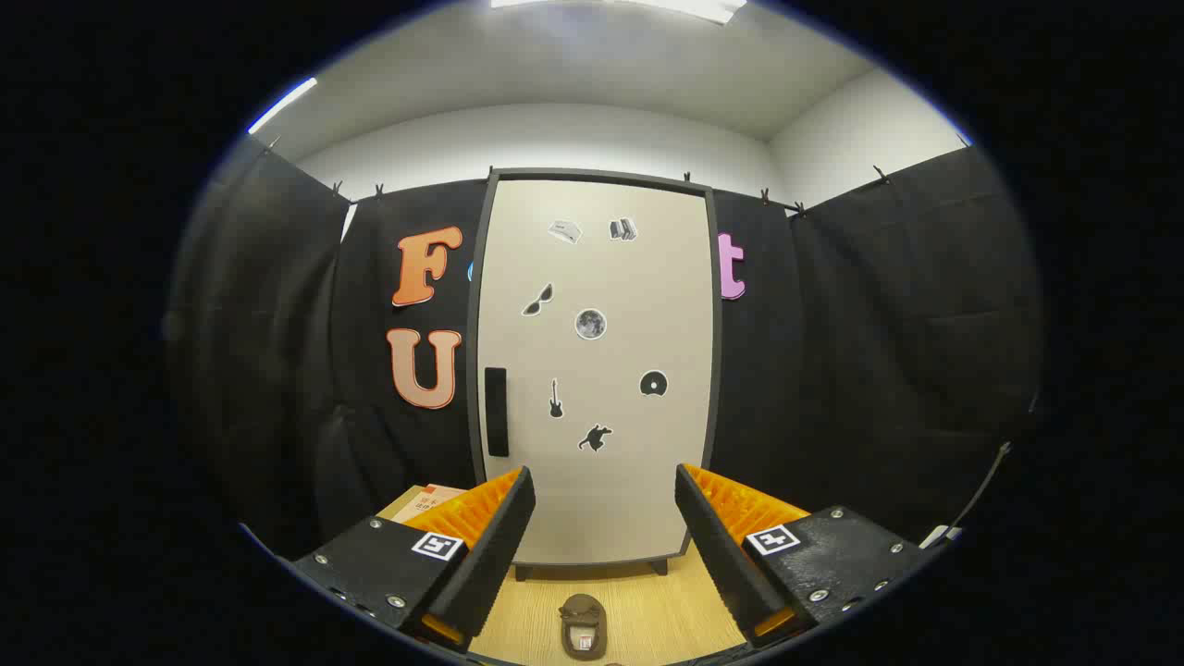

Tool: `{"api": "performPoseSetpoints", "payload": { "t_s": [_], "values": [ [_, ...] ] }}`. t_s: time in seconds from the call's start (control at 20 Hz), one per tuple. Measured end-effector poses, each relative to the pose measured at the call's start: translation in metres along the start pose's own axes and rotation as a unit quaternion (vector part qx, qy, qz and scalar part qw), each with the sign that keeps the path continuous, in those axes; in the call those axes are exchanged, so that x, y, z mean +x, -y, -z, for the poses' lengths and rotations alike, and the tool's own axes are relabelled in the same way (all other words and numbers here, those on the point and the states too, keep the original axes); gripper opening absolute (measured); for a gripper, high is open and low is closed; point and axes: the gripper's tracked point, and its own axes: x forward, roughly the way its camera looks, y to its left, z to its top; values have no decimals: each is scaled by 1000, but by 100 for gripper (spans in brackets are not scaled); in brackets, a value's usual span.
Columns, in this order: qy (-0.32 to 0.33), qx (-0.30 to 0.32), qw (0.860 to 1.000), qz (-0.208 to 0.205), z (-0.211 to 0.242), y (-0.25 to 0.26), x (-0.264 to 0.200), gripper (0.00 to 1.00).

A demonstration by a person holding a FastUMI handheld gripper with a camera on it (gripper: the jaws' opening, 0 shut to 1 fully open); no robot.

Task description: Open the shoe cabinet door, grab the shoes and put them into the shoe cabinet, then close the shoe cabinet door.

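Observation:
A tall beige shoe cabinet (597,370) stands straight ahead on a wooden floor, its door shut. A dark vertical handle (497,412) sits at the door's left edge, and several small stickers dot the door. A brown shoe (583,625) lies on the floor in front of the cabinet, low between my fingers. My gripper (604,518) is open, its fingers spread wide with nothing between them, held back from the door.
A cardboard box (427,500) rests on the floor left of the cabinet, partly hidden behind my left finger. Black cloth walls close in on both sides. A thin cable (980,490) hangs along the right wall. Wooden floor (647,610) stretches between me and the cabinet.

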Motion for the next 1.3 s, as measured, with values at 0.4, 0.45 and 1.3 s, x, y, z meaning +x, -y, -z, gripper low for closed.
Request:
{"api": "performPoseSetpoints", "payload": {
  "t_s": [0.4, 0.45, 1.3],
  "values": [
    [-1, -6, 1000, -2, 1, -7, 4, 96],
    [-2, -6, 1000, -3, 2, -9, 5, 96],
    [-1, -16, 1000, -8, 3, -26, 15, 96]
  ]
}}
